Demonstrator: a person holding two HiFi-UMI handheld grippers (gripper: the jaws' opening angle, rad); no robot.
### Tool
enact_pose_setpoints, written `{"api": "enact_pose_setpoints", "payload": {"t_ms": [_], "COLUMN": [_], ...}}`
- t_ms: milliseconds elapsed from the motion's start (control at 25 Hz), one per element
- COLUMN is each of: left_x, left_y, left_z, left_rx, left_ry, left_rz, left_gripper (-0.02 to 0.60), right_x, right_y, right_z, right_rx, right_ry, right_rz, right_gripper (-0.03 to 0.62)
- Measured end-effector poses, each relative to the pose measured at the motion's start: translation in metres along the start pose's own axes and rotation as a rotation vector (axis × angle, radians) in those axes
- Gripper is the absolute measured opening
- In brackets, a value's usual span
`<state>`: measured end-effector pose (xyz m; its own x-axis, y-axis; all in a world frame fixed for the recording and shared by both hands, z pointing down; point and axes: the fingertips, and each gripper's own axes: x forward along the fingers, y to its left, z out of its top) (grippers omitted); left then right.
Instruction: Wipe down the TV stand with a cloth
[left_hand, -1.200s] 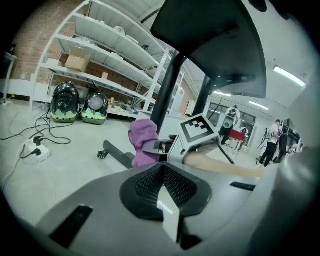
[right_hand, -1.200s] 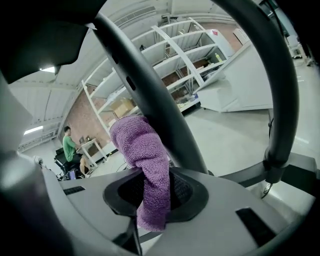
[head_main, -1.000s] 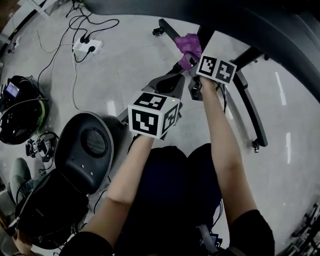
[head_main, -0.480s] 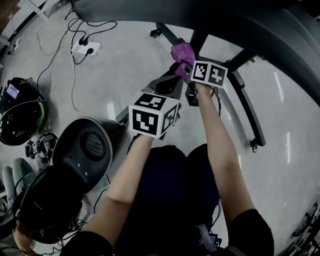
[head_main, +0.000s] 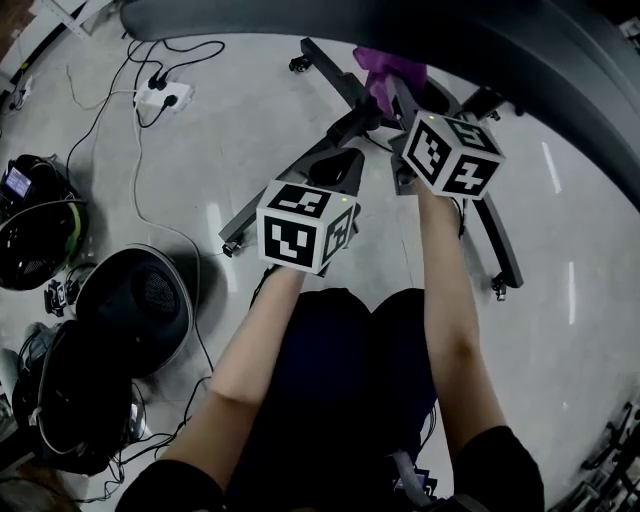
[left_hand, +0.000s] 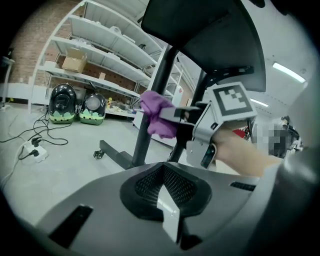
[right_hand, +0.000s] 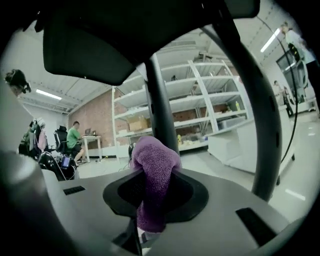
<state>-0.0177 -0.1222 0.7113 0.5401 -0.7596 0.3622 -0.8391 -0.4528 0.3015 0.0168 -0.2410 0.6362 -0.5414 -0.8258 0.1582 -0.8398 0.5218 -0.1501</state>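
Your right hand-held gripper (head_main: 392, 88) is clamped on the purple cloth (head_main: 383, 66). The cloth bunches out past the jaws at the far side of the scene, right by the dark upright post (left_hand: 151, 107) of the TV stand (head_main: 497, 232). In the left gripper view the cloth looks to lie against the post, though I cannot tell for sure that it presses on it. Your left hand-held gripper (head_main: 347, 160) has its jaws together on nothing and hangs nearer to you, just left of the right one. To wipe well, push the wad of cloth, not the jaw tips, onto the post so that only fabric rubs it. Run it along the post in long strokes, turning your wrist to reach round the sides. Grip firmly: only one end of the cloth seems to be pinched, and a hard drag could pull it free. The stand sits on castors (head_main: 297, 65), so it may roll under pressure; your left hand-held gripper could brace the second post (left_hand: 201, 85) as you wipe.
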Motion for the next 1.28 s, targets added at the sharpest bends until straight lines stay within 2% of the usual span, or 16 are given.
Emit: {"api": "enact_pose_setpoints", "payload": {"t_ms": [240, 400, 560, 840, 1080, 1280], "left_x": [0.001, -0.003, -0.004, -0.003, -0.005, -0.005], "left_y": [0.001, 0.003, 0.005, 0.008, 0.01, 0.012], "left_z": [-0.002, -0.005, -0.004, -0.007, -0.006, -0.007], "left_rx": [0.015, 0.013, 0.017, 0.019, 0.014, 0.005], "left_ry": [0.012, 0.01, 0.012, 0.016, 0.016, 0.016], "left_rz": [-0.003, 0.002, 0.008, 0.012, 0.015, 0.013], "left_gripper": [0.005, 0.005, 0.005, 0.005, 0.005, 0.005], "right_x": [-0.034, -0.035, -0.019, 0.006, 0.017, 0.026], "right_y": [-0.014, -0.018, -0.012, -0.016, -0.028, -0.035], "right_z": [0.079, 0.098, 0.087, 0.032, -0.012, -0.049], "right_rx": [-0.122, -0.129, -0.141, -0.17, -0.119, -0.125], "right_ry": [-0.215, -0.256, -0.202, -0.063, 0.035, 0.133], "right_rz": [-0.103, -0.112, -0.085, -0.114, -0.123, -0.134], "right_gripper": [0.104, 0.104, 0.104, 0.104, 0.104, 0.104]}}
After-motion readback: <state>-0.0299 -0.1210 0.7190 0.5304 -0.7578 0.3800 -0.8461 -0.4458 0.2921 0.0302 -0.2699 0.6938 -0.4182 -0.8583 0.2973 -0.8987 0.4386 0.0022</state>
